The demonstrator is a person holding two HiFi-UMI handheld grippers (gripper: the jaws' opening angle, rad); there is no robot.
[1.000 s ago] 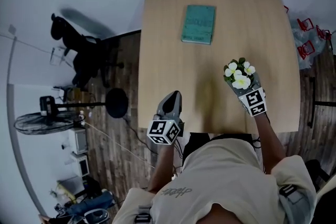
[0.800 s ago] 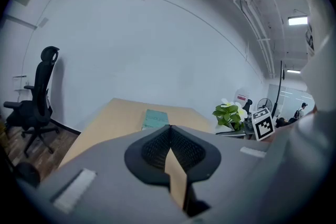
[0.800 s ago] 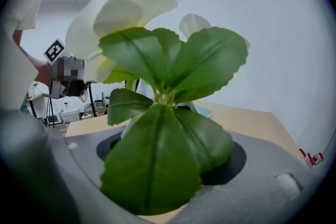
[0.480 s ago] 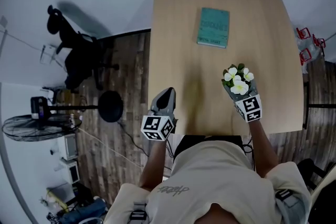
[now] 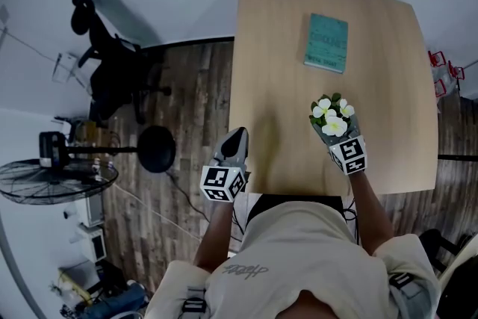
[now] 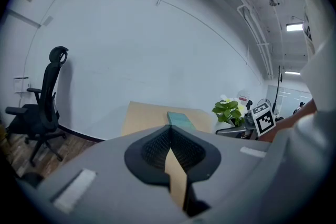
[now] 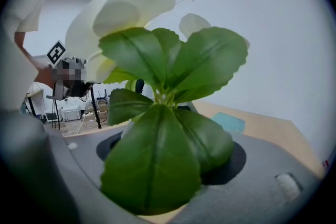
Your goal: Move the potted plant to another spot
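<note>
The potted plant (image 5: 331, 118), green leaves and white flowers, sits between the jaws of my right gripper (image 5: 335, 134), which is shut on it over the table's near right part. In the right gripper view its leaves (image 7: 163, 134) and a white flower (image 7: 118, 13) fill the picture and hide the pot. My left gripper (image 5: 235, 143) is shut and empty at the near left edge of the wooden table (image 5: 280, 101). The left gripper view shows its jaws met at the tip, with the plant (image 6: 228, 110) off to the right.
A teal book (image 5: 327, 42) lies flat at the table's far side, and the left gripper view shows this book (image 6: 180, 119) straight beyond the jaws. A black office chair (image 5: 112, 75), a standing fan (image 5: 52, 179) and cluttered shelves stand on the wood floor to the left.
Both grippers have moved left across the table, the right one carrying the plant from the right side toward the middle. The left gripper now sits at the table's left edge.
</note>
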